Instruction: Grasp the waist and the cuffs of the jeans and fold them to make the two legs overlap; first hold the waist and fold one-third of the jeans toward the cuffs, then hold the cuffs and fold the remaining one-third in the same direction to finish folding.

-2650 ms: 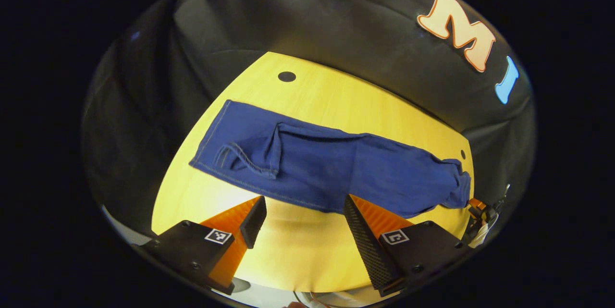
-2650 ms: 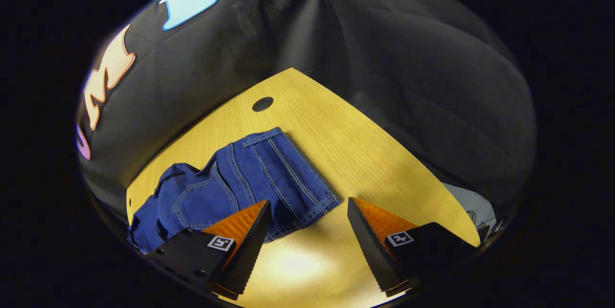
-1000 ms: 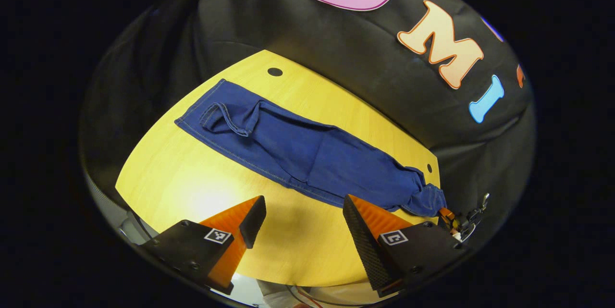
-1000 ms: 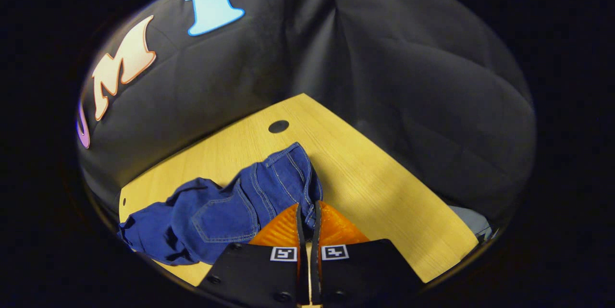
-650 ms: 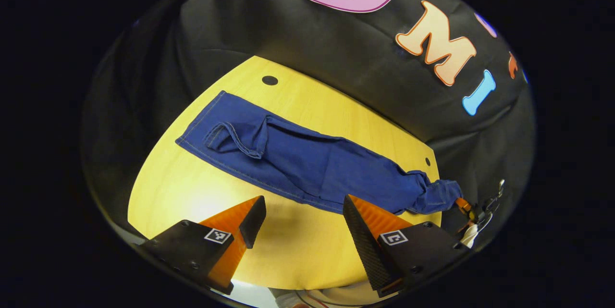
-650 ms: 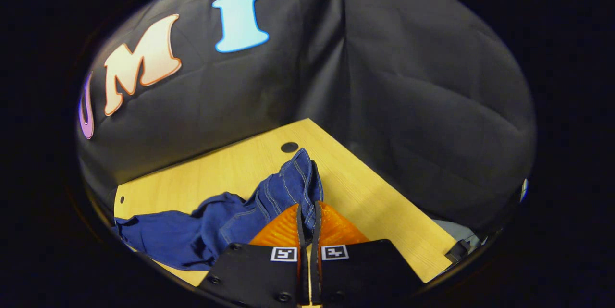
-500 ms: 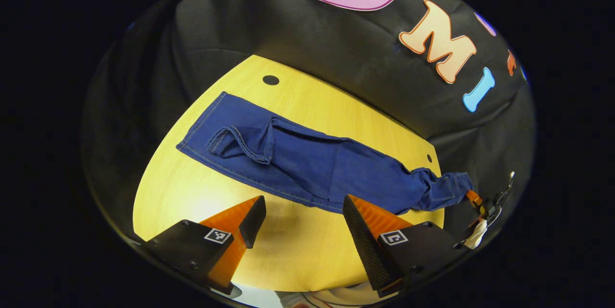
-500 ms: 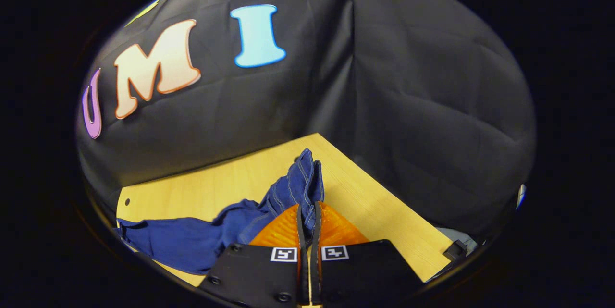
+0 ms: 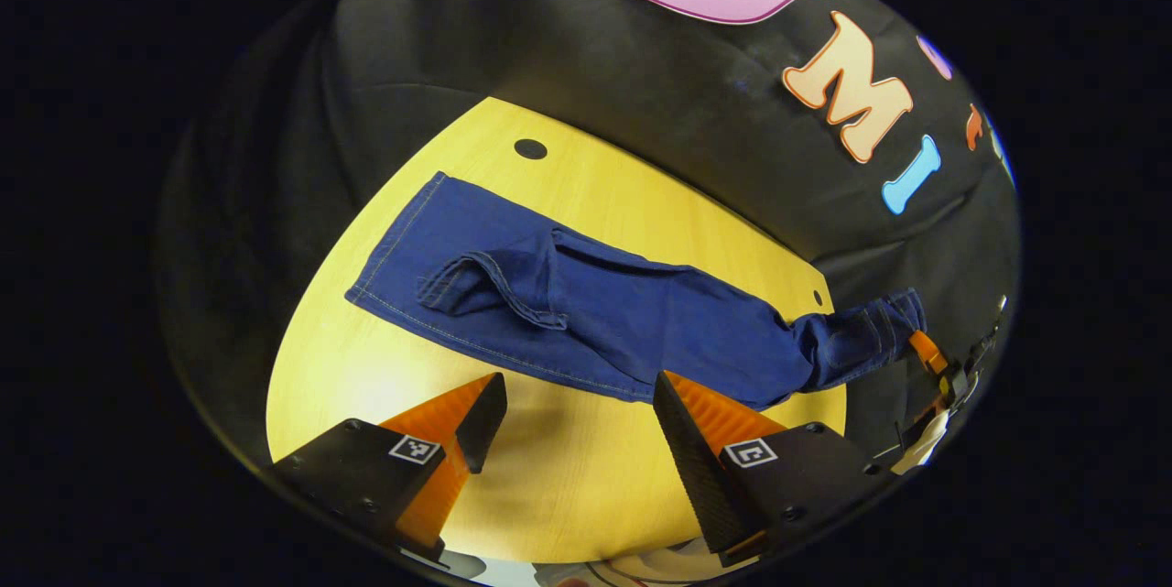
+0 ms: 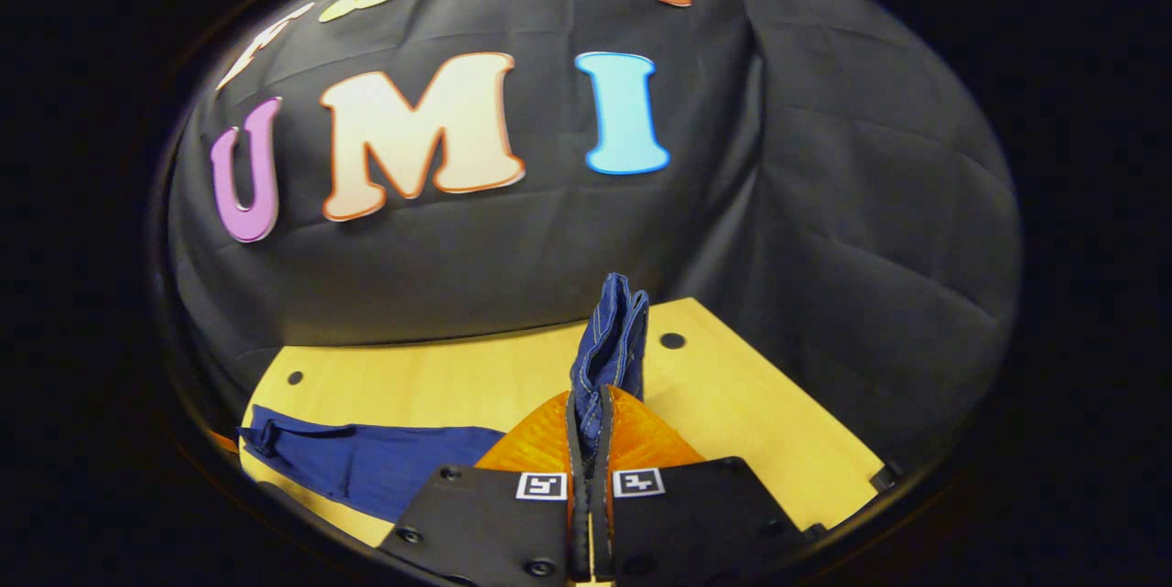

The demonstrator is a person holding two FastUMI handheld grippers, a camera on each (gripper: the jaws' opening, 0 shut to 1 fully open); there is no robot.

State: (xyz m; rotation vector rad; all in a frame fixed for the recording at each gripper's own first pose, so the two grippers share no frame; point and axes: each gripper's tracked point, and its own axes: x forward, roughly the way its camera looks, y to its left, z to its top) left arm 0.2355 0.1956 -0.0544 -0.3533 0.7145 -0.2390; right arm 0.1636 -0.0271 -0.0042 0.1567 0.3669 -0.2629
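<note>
My right gripper (image 10: 587, 413) has its 2 fingers pressed together on the waist end of the dark blue denim jeans (image 10: 608, 349), and a bunched fold of that denim stands upright from between the tips, rising in front of the black cloth wall (image 10: 824, 230). The pinched waist is lifted off the light yellow wooden table (image 10: 760, 422); lower left in the right gripper view, the rest of the jeans trails down and lies flat on the tabletop.

In the left gripper view, the jeans (image 9: 586, 303) stretch in a long band across the table (image 9: 366, 385), with the cuffs at the far left near a small round dark hole (image 9: 530, 148) in the wood. 1 leg lies over the other, its cuff (rumpled, curled back on itself) sitting short of the lower leg's hem. The right end of the band rises off the table edge toward the right gripper (image 9: 925, 353), seen far off at the right rim.

My left gripper (image 9: 572, 408) has its 2 fingers spread wide apart and holds nothing. It hovers above bare wood just on the near side of the jeans' long edge. Its right finger (image 9: 682, 427) overlaps that edge in the picture; I cannot tell whether it touches the cloth.
</note>
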